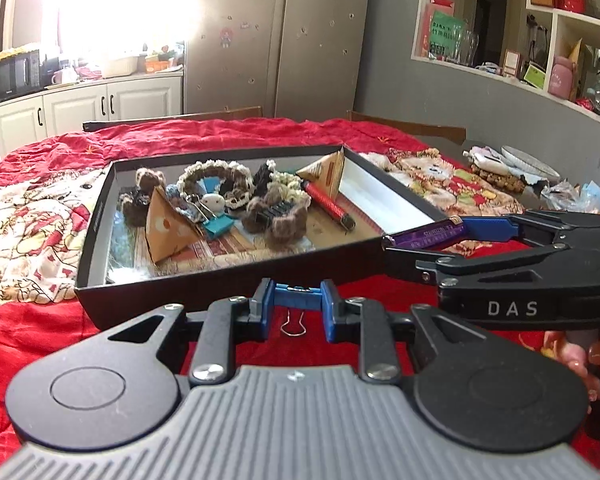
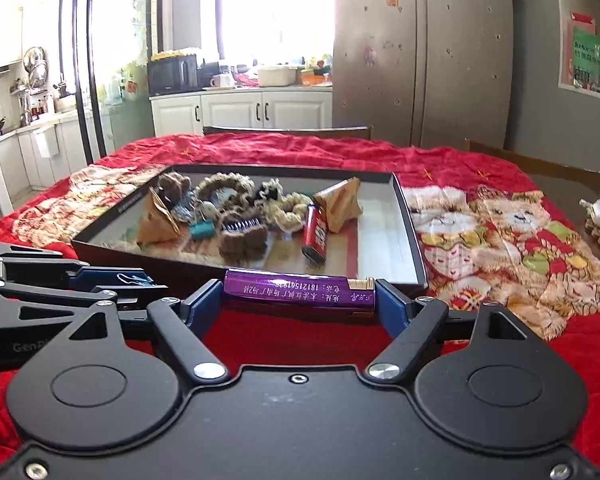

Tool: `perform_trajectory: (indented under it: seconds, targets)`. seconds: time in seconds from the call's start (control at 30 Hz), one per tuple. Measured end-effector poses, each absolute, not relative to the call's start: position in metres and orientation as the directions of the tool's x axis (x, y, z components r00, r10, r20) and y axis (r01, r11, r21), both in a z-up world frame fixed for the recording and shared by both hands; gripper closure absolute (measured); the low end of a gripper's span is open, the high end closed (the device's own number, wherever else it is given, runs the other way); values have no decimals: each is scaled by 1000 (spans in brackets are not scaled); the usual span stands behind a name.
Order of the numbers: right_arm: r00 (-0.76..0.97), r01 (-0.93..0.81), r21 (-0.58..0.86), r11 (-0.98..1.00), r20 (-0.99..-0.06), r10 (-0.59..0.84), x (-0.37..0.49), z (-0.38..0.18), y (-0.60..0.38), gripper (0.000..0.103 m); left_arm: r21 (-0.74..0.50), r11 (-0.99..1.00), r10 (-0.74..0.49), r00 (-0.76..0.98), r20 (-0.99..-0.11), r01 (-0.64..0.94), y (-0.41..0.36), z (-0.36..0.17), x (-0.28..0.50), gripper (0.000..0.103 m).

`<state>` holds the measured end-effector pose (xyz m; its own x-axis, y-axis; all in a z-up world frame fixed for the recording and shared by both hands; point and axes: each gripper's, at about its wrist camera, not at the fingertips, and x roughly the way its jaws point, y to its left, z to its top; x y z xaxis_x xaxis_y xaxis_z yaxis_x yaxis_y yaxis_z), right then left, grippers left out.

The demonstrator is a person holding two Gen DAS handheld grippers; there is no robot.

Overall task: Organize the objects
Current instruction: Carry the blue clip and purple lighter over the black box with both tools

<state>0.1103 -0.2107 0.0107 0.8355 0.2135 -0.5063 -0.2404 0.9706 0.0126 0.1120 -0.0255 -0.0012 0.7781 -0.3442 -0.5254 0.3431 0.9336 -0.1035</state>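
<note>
- Currently, left hand-held gripper (image 1: 297,300): fingers clamped on a blue binder clip (image 1: 297,295), its wire handle dangling below; held just short of the black tray (image 1: 220,280), presumably for dropping in.
- Right hand-held gripper (image 2: 300,294): fingers closed on the 2 ends of a purple lighter (image 2: 300,289), carried crosswise at the tray's near wall, apparently next to go in.
- Black tray: sits on the red-covered worktop (image 2: 480,160) and serves as the collecting place; it already holds crocheted hair ties (image 1: 212,178), 2 paper cones (image 1: 166,228), a teal clip (image 1: 220,224) and a red lighter (image 1: 326,202).
</note>
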Motion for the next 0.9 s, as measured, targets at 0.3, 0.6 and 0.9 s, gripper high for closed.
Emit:
perform_trajectory:
  seconds: [0.3, 0.6, 0.9]
  targets:
    - [851, -259, -6, 966, -475, 225, 114, 27, -207, 24, -114, 940, -334, 805, -491, 321, -17, 19, 115, 75]
    - [823, -268, 6, 963, -519, 232, 155, 24, -200, 24, -109, 958, -283, 819, -499, 264, -11, 28, 156, 75]
    - [777, -272, 17, 962, -586, 230, 185, 4, -191, 24, -96, 968, -245, 795, -554, 232, -14, 8, 187, 75]
